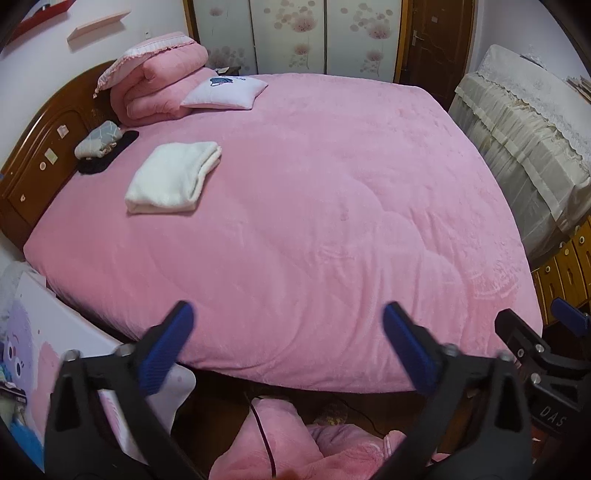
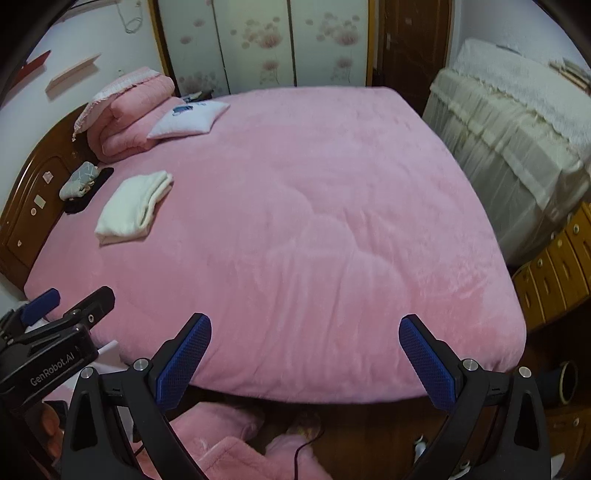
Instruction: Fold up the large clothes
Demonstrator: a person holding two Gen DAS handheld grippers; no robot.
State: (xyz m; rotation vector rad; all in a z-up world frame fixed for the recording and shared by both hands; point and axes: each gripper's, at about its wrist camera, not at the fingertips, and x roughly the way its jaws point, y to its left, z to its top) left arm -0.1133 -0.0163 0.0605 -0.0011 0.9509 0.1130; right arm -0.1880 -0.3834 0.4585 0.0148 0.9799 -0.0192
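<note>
A white garment [image 1: 171, 179] [image 2: 135, 208] lies folded on the pink bed cover [image 1: 314, 203] [image 2: 295, 221], towards the headboard at the left. My left gripper [image 1: 288, 310] hangs open above the bed's near edge, with nothing between its blue pads [image 1: 168, 350]. My right gripper [image 2: 304, 319] is open and empty too, over the same edge. In the left wrist view the right gripper [image 1: 535, 343] shows at the right border. In the right wrist view the left gripper [image 2: 55, 317] shows at the left border. Fluffy pink fabric [image 1: 280, 443] [image 2: 221, 443] lies low in front of the bed.
A folded pink quilt [image 1: 162, 81] and a white cushion [image 1: 225, 92] sit by the wooden headboard [image 1: 48, 147]. A grey bundle [image 1: 98, 138] rests on a black item. A lace-covered cabinet [image 1: 517, 147] and wooden drawers [image 2: 554, 273] stand on the right, wardrobe doors [image 1: 295, 33] behind.
</note>
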